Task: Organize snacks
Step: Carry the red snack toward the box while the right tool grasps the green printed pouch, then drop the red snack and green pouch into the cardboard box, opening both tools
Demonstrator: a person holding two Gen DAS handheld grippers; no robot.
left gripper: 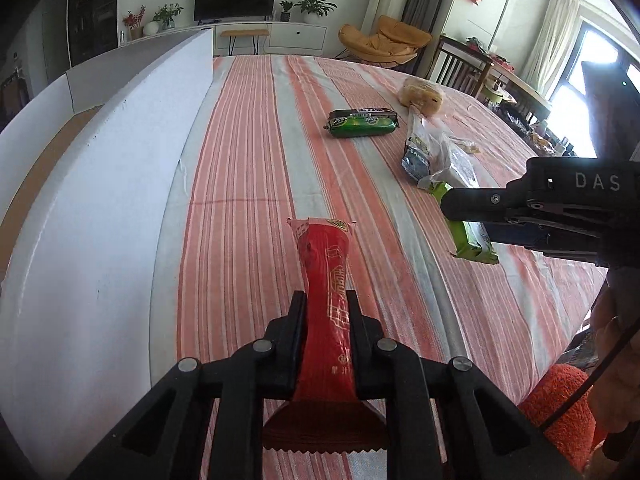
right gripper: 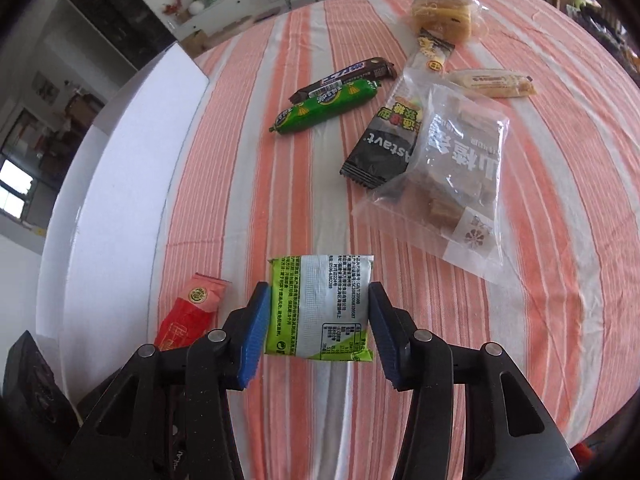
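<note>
Left gripper (left gripper: 323,312), nearest the lens: jaws clenched on a red snack packet (left gripper: 326,320), pinched at its narrow middle, crimped end fanning out toward the camera. Packet is lifted above the striped tablecloth (left gripper: 248,160). White box wall (left gripper: 100,200) runs along the left side.

Right gripper (right gripper: 318,316): blue pads (right gripper: 252,332) touch both side edges of a green-and-silver packet (right gripper: 320,308), grasping it clear of the cloth.

Farther out on the cloth: a green sausage-shaped pack (right gripper: 324,108) lying against a dark brown bar (right gripper: 344,78); a black packet (right gripper: 380,148) overlapping a clear bag of brown cubes (right gripper: 452,184); a yellow cake in wrap (right gripper: 440,16); a pale bar (right gripper: 492,84) near the far right.
</note>
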